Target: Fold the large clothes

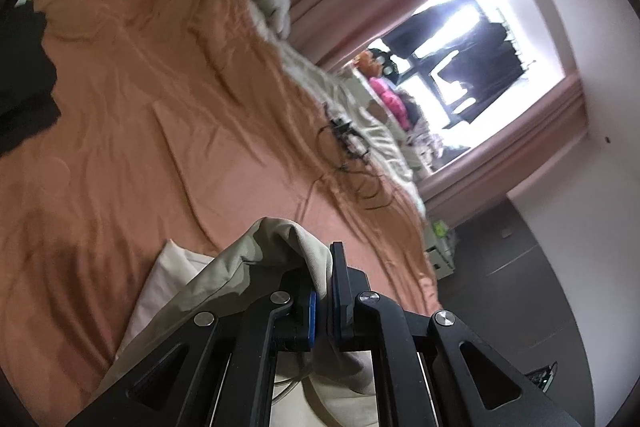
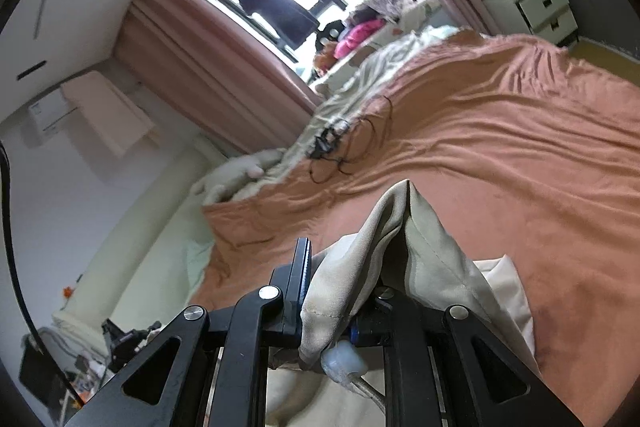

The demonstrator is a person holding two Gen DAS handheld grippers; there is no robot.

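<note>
Now we carry a beige garment over the bed, one bunched edge in each gripper. Our left gripper has its jaws pressed together on a fold of the cloth, which drapes off to the left and hangs below the fingers. Our right gripper pinches a thicker wad of the same garment, its jaws held slightly apart by the layers, a stitched seam peaking above them and a pale toggle on a cord dangling beneath. The cloth looks to us soft, light and limp, a woven fabric that sags wherever it is unsupported and will crease where bunched; we judge hems, seams and corners the surest places to hold, since the thicker stitching resists slipping. The rust-coloured sheet lies wrinkled beneath, with a tangle of black cable near its far edge, well apart from the garment. Part of the cloth already rests on the bed below the grippers.
</note>
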